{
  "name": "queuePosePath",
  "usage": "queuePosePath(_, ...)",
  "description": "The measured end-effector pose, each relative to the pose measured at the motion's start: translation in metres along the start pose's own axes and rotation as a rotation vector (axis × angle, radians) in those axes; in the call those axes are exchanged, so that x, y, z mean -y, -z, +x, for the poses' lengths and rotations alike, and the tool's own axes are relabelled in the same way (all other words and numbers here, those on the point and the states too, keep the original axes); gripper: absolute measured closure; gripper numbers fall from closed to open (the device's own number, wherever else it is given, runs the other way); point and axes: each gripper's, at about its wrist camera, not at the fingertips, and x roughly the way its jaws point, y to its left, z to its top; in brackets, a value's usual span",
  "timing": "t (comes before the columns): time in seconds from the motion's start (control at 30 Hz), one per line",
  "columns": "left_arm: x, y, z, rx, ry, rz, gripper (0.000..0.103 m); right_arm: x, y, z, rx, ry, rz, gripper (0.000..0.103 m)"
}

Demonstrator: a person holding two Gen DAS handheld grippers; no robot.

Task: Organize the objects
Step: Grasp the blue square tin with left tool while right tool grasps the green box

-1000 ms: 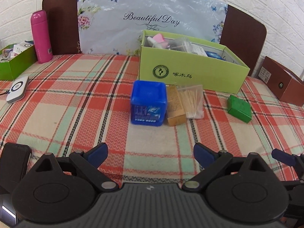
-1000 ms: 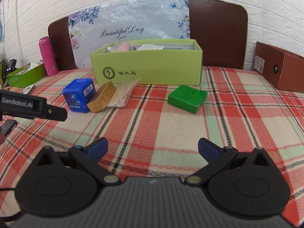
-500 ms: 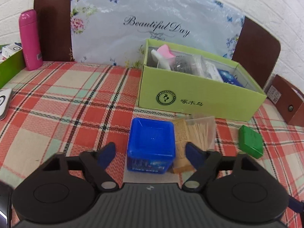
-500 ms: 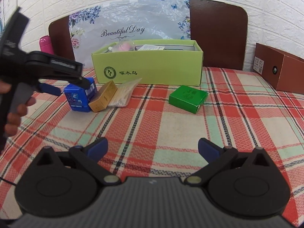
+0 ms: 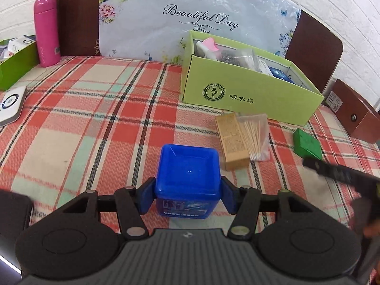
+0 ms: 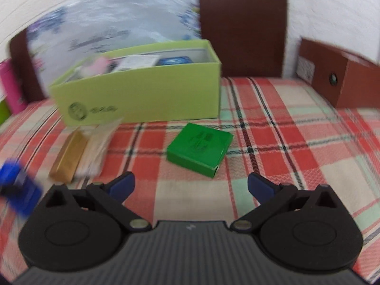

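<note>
on plaid cloth the left gripper (image 5: 187, 196) has just closed on the blue tub (image 5: 188, 178), seemingly gripped for boxing; right gripper (image 6: 191, 185) gapes empty.

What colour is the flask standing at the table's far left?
Pink; the flask shows best in the left wrist view.

Blue tub (image 5: 188, 178), lime box (image 5: 247, 90), red-green plaid cloth (image 5: 95, 118)

bright, even light and soft shadows; left wrist view sharp, right wrist view motion-blurred; fisheye bends the edges.
</note>
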Motion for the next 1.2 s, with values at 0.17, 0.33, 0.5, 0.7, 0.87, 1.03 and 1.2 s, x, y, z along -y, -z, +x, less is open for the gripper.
queuePosePath(0.17,0.004,0.000,0.000,-0.010,0.010,0.024,0.043,-0.007,-0.025,0.042,-0.095,0.096,0.138,0.002)
queuePosePath(0.33,0.005,0.001,0.001,-0.016,0.034,0.049,0.043,-0.008,-0.023,0.044,-0.066,0.051,0.039,0.038)
queuePosePath(0.5,0.008,0.004,-0.003,-0.036,0.072,0.084,0.044,0.004,0.010,0.001,-0.065,-0.172,-0.191,0.038)
queuePosePath(0.7,0.029,0.027,-0.020,-0.066,0.132,0.154,0.043,0.012,0.069,-0.065,-0.119,-0.248,-0.261,0.038)
queuePosePath(0.87,0.047,0.042,-0.026,-0.064,0.121,0.175,0.041,-0.001,0.095,-0.100,-0.106,-0.221,-0.255,0.023)
queuePosePath(1.03,0.050,0.044,-0.019,-0.082,0.092,0.158,0.041,-0.008,0.101,-0.103,-0.084,-0.179,-0.271,0.023)
queuePosePath(1.2,0.052,0.043,-0.014,-0.082,0.089,0.164,0.041,-0.008,0.103,-0.101,-0.087,-0.157,-0.250,0.023)
